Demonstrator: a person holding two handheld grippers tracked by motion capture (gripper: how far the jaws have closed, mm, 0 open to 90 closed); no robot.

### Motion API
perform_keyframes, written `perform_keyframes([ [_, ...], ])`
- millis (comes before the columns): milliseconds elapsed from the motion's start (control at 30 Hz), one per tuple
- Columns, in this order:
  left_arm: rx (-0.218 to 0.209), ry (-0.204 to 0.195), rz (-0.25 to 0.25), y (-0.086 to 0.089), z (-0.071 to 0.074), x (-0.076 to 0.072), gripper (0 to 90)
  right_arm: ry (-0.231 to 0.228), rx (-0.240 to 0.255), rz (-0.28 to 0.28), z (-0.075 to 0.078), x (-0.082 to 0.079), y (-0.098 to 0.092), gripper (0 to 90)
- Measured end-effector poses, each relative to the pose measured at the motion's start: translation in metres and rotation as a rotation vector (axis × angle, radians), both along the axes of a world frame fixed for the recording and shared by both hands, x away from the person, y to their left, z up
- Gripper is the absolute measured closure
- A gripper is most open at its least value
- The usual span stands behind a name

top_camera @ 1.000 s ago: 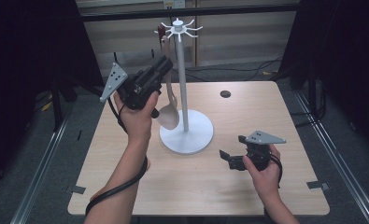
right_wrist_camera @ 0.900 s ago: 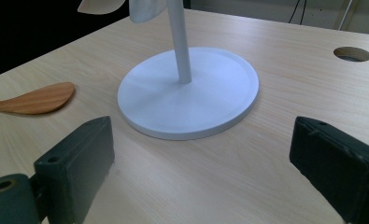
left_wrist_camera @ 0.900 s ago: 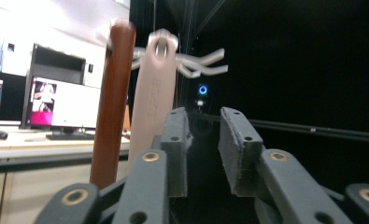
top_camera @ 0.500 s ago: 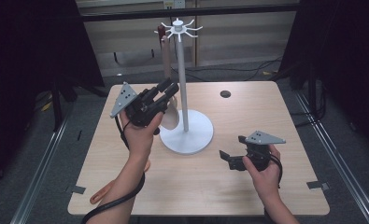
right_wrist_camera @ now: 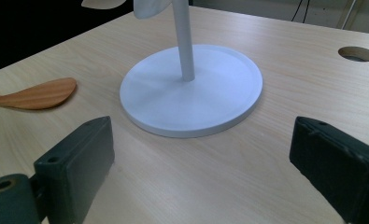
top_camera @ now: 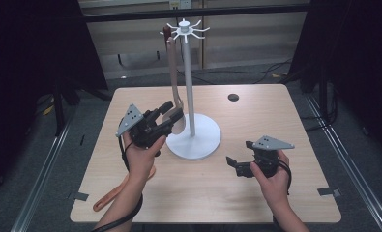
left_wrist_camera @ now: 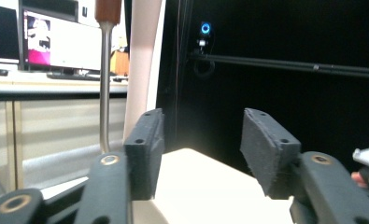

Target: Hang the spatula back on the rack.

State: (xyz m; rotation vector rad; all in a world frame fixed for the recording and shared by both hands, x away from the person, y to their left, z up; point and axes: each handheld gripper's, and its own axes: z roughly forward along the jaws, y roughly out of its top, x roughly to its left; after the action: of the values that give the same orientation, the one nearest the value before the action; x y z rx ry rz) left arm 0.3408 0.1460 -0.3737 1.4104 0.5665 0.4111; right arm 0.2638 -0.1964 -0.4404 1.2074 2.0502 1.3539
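Note:
A white hook stand point(top_camera: 189, 82) rises from its round base point(top_camera: 200, 142) at mid table. From its top hooks hang a pale long-handled spoon point(top_camera: 172, 67) and a brown-handled metal utensil point(top_camera: 166, 32). My left gripper point(top_camera: 171, 112) is held low beside the spoon's bowl, and its jaws have just been opening. In the left gripper view, the left gripper point(left_wrist_camera: 201, 144) has nothing between its pads, and the pale handle point(left_wrist_camera: 142, 60) and metal shaft point(left_wrist_camera: 105, 79) stand behind its left jaw. My right gripper point(top_camera: 237, 166) rests open, empty, right of the base point(right_wrist_camera: 191, 88).
A wooden spatula point(top_camera: 113, 195) lies on the table point(top_camera: 275, 116) by the front left edge, under the left forearm; its blade point(right_wrist_camera: 37, 95) lies left of the base. A round hole point(top_camera: 233, 97) is in the tabletop at the back right. Dark curtains flank the table.
The left hand has sunk from high on the hanging utensils to the spoon's bowl, and its jaws have spread apart. The right hand has stayed where it was.

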Motion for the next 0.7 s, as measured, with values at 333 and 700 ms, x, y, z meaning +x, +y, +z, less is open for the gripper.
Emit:
perform_keyframes([
  [333, 0.081, 0.069, 0.035, 0.014, -0.022, -0.007, 33.9, 0.001, -0.005, 0.012, 0.000, 0.001, 0.002, 6.0],
  [700, 0.168, 0.126, 0.049, 0.030, -0.040, -0.014, 25.8, 0.001, -0.004, 0.023, 0.001, 0.004, 0.005, 6.0],
])
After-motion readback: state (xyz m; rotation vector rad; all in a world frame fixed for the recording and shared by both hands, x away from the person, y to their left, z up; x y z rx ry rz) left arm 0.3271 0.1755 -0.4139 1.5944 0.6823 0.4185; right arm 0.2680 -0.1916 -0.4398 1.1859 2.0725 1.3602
